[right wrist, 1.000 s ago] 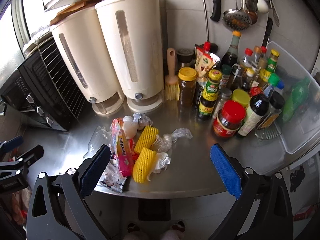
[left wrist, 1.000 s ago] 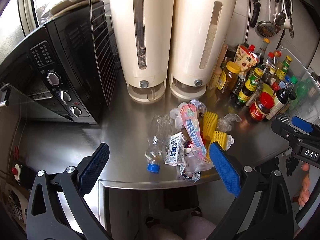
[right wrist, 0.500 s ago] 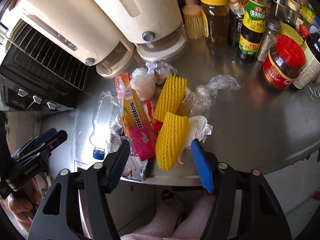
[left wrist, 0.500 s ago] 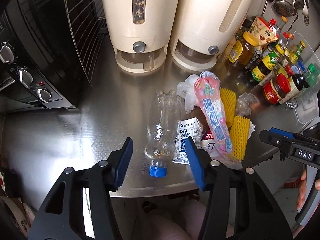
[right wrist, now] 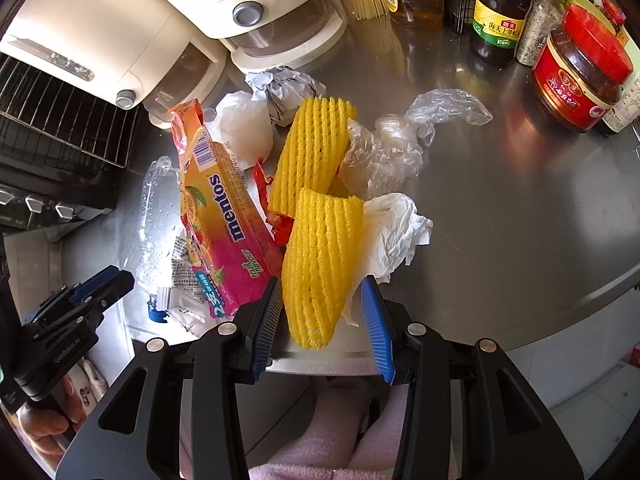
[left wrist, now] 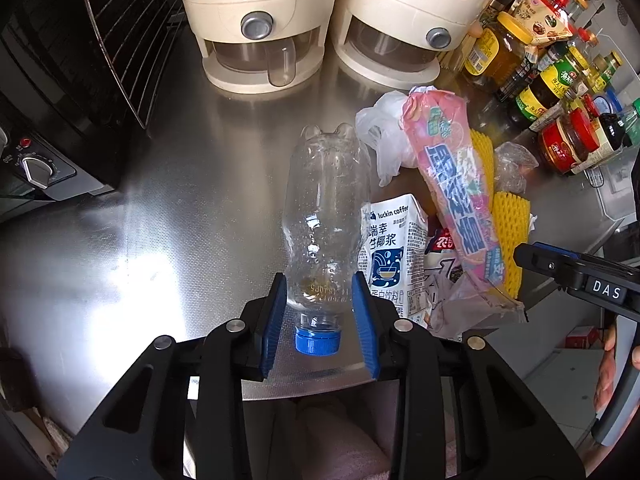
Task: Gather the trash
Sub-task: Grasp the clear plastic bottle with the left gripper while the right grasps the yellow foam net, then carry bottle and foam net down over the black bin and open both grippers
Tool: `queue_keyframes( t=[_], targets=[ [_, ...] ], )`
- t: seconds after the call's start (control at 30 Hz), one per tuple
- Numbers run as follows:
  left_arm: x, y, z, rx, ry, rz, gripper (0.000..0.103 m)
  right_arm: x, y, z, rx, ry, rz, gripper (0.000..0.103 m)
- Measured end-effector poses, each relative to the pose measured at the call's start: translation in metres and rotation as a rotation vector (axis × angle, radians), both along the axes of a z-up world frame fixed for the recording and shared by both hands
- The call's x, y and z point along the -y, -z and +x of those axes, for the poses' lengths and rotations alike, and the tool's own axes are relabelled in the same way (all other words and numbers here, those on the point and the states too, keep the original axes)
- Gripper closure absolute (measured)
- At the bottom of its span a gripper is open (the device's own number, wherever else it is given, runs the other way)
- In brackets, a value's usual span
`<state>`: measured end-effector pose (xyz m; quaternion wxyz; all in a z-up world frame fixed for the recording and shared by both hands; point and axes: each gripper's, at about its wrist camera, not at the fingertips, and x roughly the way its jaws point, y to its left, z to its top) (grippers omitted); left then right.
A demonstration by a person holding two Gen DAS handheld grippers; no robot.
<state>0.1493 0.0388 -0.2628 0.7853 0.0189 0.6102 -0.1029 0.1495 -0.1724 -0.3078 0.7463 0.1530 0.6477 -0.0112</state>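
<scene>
A clear plastic bottle point(left wrist: 326, 216) with a blue cap point(left wrist: 318, 340) lies on the steel counter point(left wrist: 168, 240). My left gripper point(left wrist: 320, 322) has its blue pads on both sides of the bottle's neck end, touching it. Beside the bottle lie a coffee carton point(left wrist: 390, 248) and a pink candy wrapper point(left wrist: 456, 196). My right gripper point(right wrist: 324, 320) straddles the near yellow foam net point(right wrist: 318, 264); its left pad touches the net and its right pad stands a little apart. A second yellow net point(right wrist: 310, 152), a Mentos wrapper point(right wrist: 224, 216) and crumpled tissue point(right wrist: 396, 228) lie around it.
Two cream dispensers point(left wrist: 260, 12) stand at the back, a black oven point(left wrist: 60, 80) at the left. Sauce jars and bottles point(right wrist: 580, 72) crowd the back right. Clear plastic film point(right wrist: 400, 140) and a white bag point(right wrist: 244, 128) lie in the pile. The counter edge point(right wrist: 520, 332) is close.
Both grippers moved down and forward to the pile and narrowed. The left one closed around the bottle's neck end; the right one closed in around the near yellow net.
</scene>
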Motion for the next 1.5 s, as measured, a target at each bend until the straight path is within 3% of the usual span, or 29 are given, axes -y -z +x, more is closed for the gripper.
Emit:
queue_keyframes(
  t=[0.27,0.47,0.63,0.87,1.0,1.2,1.5],
  targets=[
    [0.008,0.019,0.018,-0.027,0.002,0.003,0.070,-0.003,0.007,0.005,-0.021,-0.010,-0.003,0.060],
    [0.018,0.037,0.027,-0.062,0.016,0.017,0.057,0.000,0.020,0.008,-0.042,0.002,0.000,0.061],
    [0.014,0.046,0.031,-0.074,-0.001,-0.005,0.055,0.003,0.020,0.010,-0.029,0.018,-0.001,0.081],
    [0.012,0.059,0.036,-0.099,-0.014,-0.029,0.054,0.003,0.015,0.012,-0.008,0.015,-0.016,0.090],
    [0.007,0.045,0.033,-0.066,-0.015,-0.027,0.056,0.002,-0.005,0.008,0.046,0.019,-0.015,0.091],
    [-0.002,-0.001,0.022,0.024,-0.040,-0.017,0.056,0.002,-0.044,0.000,0.136,0.013,-0.017,0.090],
    [0.004,-0.062,-0.050,0.147,-0.046,-0.027,0.056,-0.009,-0.093,-0.049,0.256,-0.078,-0.009,0.090]
  ],
)
